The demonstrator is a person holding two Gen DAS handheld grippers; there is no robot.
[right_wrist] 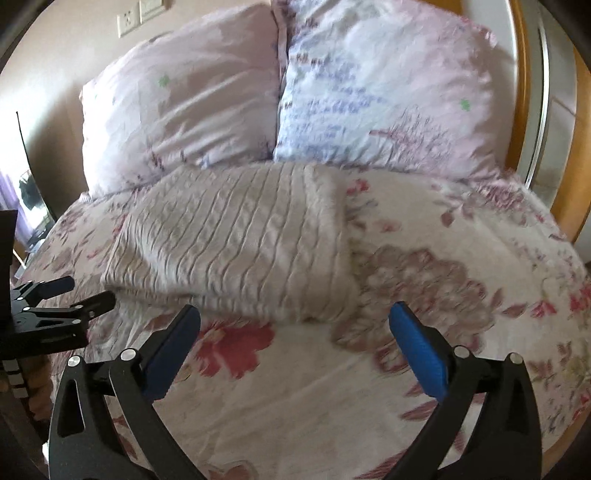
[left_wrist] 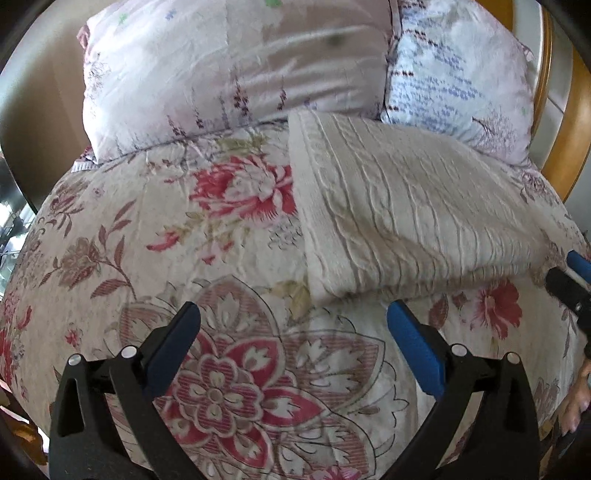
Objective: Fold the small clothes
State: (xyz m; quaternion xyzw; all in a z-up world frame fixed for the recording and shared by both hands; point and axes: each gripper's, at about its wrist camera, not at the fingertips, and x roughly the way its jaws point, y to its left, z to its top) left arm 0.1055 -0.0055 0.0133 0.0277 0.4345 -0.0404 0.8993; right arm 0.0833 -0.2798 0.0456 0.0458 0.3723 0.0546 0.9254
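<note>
A cream cable-knit garment (left_wrist: pixel 399 210) lies folded into a flat rectangle on the floral bedspread (left_wrist: pixel 184 258); it also shows in the right wrist view (right_wrist: pixel 236 247). My left gripper (left_wrist: pixel 293 315) is open and empty, just in front of the garment's near edge. My right gripper (right_wrist: pixel 295 317) is open and empty, its jaws wide just in front of the garment's near right corner. The right gripper shows at the right edge of the left wrist view (left_wrist: pixel 570 277). The left gripper shows at the left of the right wrist view (right_wrist: pixel 83 293).
Two floral pillows (right_wrist: pixel 177 110) (right_wrist: pixel 388 96) lean behind the garment at the head of the bed. A wooden bed frame (right_wrist: pixel 524 92) curves along the right. A wall with sockets (right_wrist: pixel 138 16) is at the back left.
</note>
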